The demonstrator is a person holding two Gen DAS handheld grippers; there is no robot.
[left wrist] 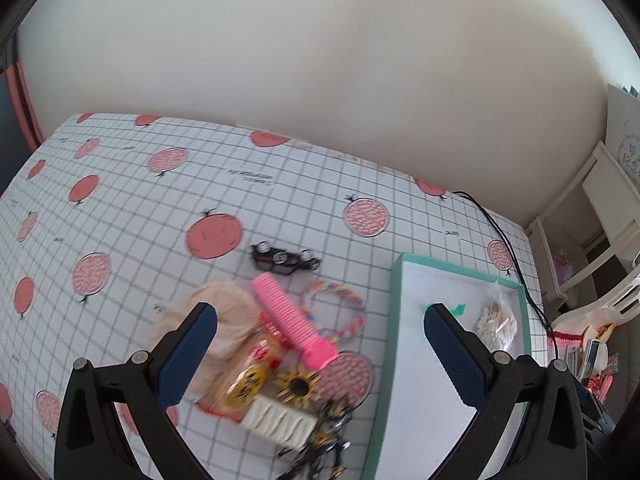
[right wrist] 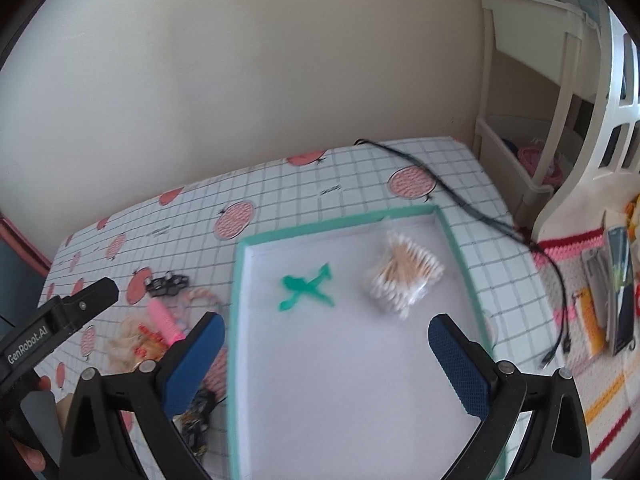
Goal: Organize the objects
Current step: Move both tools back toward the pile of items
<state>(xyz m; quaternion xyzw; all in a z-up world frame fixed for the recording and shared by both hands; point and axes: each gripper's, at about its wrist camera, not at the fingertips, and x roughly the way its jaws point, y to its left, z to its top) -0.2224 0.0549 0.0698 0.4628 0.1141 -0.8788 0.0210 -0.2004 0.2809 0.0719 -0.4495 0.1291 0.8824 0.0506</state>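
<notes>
Hovering apart, L tongs (left wrist: 320, 316) + R tongs (right wrist: 326, 326) both empty, green plane (right wrist: 306, 286) fully visible R cam only.

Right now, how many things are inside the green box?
2: a green plastic figure near the middle of the green box, and a bag of cotton swabs toward its far right corner.

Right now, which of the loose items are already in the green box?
Two: the bag of cotton swabs and the small green figure, both on the white floor of the green box. The pink comb and the other clutter lie outside, on the tablecloth.
</notes>
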